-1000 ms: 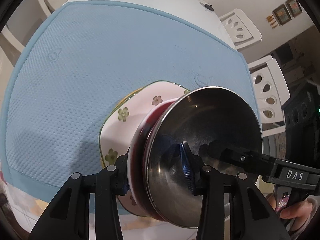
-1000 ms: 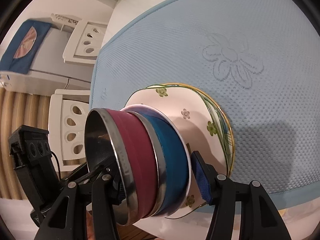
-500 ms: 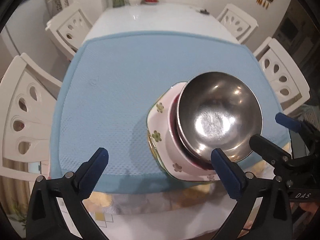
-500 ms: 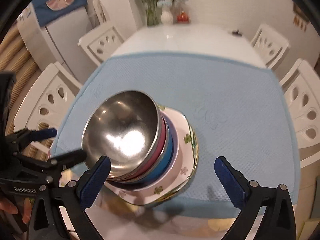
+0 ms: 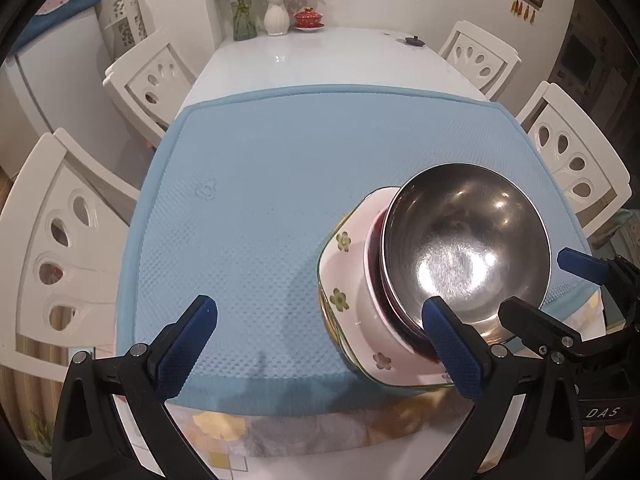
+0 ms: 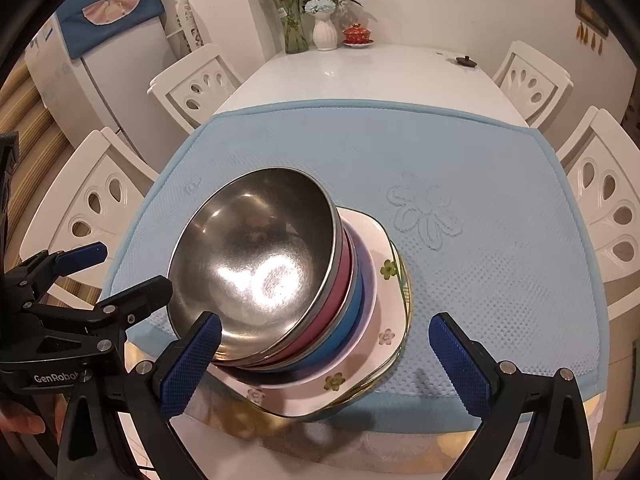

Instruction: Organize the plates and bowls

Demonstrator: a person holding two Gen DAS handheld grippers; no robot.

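A stack stands on the blue mat near the table's front edge: a steel bowl on top, a red bowl and a blue bowl under it, all on flowered square plates. The steel bowl and the plates also show in the right wrist view. My left gripper is open and empty, above the stack's left side. My right gripper is open and empty, raised above the stack. Each gripper shows in the other's view.
White chairs stand on both sides of the white table. Vases of flowers and a red lidded cup stand at the far end. A patterned cloth covers the front edge.
Both grippers let go of the stack, opened wide and drew back and up. The stack now rests level on the mat.
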